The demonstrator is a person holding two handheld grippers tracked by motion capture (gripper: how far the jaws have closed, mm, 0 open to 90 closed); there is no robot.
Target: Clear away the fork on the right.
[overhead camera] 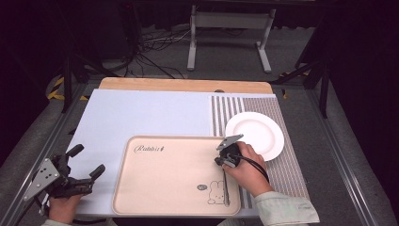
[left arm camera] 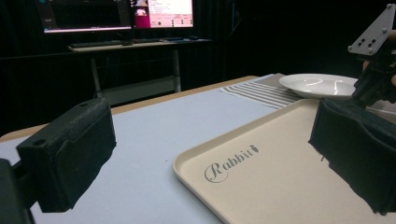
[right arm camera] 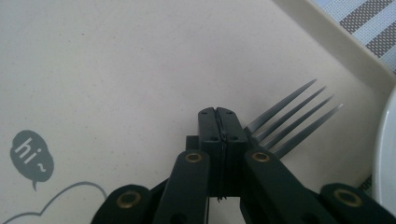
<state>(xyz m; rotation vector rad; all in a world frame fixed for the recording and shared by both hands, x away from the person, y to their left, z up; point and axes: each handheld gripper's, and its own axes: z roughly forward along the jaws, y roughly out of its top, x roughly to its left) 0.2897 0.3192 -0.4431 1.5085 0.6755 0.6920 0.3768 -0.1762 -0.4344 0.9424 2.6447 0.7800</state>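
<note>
A metal fork (overhead camera: 226,188) lies along the right side of a beige tray (overhead camera: 160,179) printed with a rabbit. My right gripper (overhead camera: 225,165) points down at the fork's upper end. In the right gripper view this gripper (right arm camera: 217,112) has its jaws pressed together at the fork's neck, and the fork's tines (right arm camera: 294,116) stick out past them over the tray (right arm camera: 116,70). My left gripper (overhead camera: 88,160) rests at the table's front left corner, open and holding nothing. In its own view the left gripper (left arm camera: 210,154) faces across the tray (left arm camera: 280,186).
A white plate (overhead camera: 255,134) sits on a striped placemat (overhead camera: 289,169) just right of the tray; the plate (left arm camera: 320,85) is also seen beyond the tray's far corner. A light blue mat (overhead camera: 141,115) covers the table's left and middle. Table edges lie close on both sides.
</note>
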